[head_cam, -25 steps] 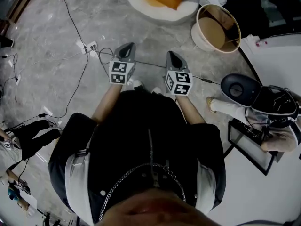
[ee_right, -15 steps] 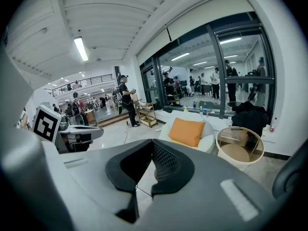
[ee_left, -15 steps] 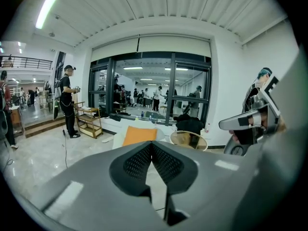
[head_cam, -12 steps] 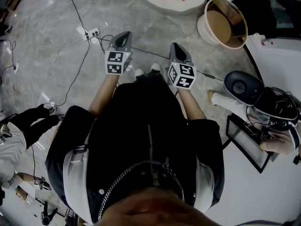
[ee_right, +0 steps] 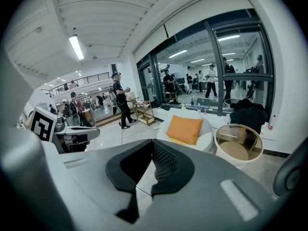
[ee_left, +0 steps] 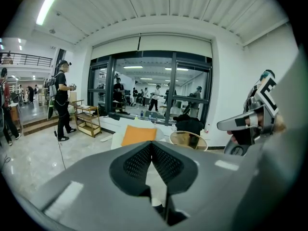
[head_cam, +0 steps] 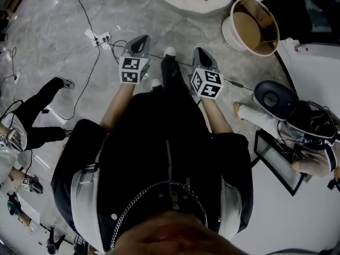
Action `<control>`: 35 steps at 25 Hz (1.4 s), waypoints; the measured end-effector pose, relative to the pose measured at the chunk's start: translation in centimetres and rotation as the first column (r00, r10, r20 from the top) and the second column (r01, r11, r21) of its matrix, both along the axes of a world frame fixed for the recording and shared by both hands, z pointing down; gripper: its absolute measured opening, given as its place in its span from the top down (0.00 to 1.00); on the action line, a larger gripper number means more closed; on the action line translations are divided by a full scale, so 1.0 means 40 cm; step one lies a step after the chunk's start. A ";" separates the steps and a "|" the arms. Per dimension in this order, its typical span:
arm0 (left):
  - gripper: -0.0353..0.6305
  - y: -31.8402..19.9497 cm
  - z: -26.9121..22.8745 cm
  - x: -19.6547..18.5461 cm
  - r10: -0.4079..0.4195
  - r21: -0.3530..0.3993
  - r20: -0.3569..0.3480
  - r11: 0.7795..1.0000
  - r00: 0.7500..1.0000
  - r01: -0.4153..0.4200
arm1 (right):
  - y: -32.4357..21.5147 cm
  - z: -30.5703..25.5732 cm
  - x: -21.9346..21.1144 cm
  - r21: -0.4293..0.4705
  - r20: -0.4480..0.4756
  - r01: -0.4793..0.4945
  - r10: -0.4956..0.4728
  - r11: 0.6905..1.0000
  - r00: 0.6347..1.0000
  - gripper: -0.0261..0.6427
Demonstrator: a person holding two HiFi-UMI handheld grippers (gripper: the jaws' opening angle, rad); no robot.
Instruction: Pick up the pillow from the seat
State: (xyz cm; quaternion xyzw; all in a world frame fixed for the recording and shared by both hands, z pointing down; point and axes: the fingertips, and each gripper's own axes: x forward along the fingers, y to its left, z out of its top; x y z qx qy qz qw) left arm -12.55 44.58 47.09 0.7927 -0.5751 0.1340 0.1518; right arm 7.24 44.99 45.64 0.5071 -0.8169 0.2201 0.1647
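left hand-held gripper (head_cam: 139, 42) and right hand-held gripper (head_cam: 200, 54) are both closed with nothing between the jaws, held out side by side over the grey marble floor (head_cam: 58, 20). the orange pillow (ee_right: 185, 129) sits propped on the white round seat (ee_right: 206, 139) up ahead, well apart from both, just beside a round side table (ee_right: 239, 146).

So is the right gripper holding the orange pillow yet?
No, the orange pillow lies on the white seat ahead, and the right gripper has its jaws shut on nothing.
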 end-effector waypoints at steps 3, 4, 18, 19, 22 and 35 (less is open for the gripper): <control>0.93 -0.039 0.006 -0.004 0.001 -0.006 0.002 1.000 1.000 -0.001 | -0.042 0.007 -0.004 -0.006 0.004 -0.002 0.002 1.000 1.000 0.96; 0.93 -0.055 0.009 -0.006 0.004 -0.008 0.003 1.000 1.000 -0.004 | -0.058 0.009 -0.008 -0.008 0.004 -0.002 0.002 1.000 1.000 0.96; 0.93 -0.390 0.006 0.006 0.067 -0.033 0.064 0.997 0.996 -0.065 | -0.397 0.044 -0.004 -0.038 0.045 -0.033 0.035 0.999 0.998 0.96; 0.93 -0.418 0.003 0.007 0.075 -0.036 0.070 0.997 0.995 -0.073 | -0.426 0.045 -0.005 -0.037 0.047 -0.040 0.042 0.999 0.998 0.96; 0.93 -0.494 -0.005 0.021 0.094 -0.039 0.067 0.995 0.993 -0.092 | -0.499 0.042 -0.004 -0.028 0.052 -0.052 0.053 0.998 0.997 0.96; 0.93 -0.774 -0.020 0.100 0.094 -0.051 0.050 0.994 0.994 -0.092 | -0.789 0.036 0.048 -0.054 0.067 -0.034 0.038 0.998 0.997 0.96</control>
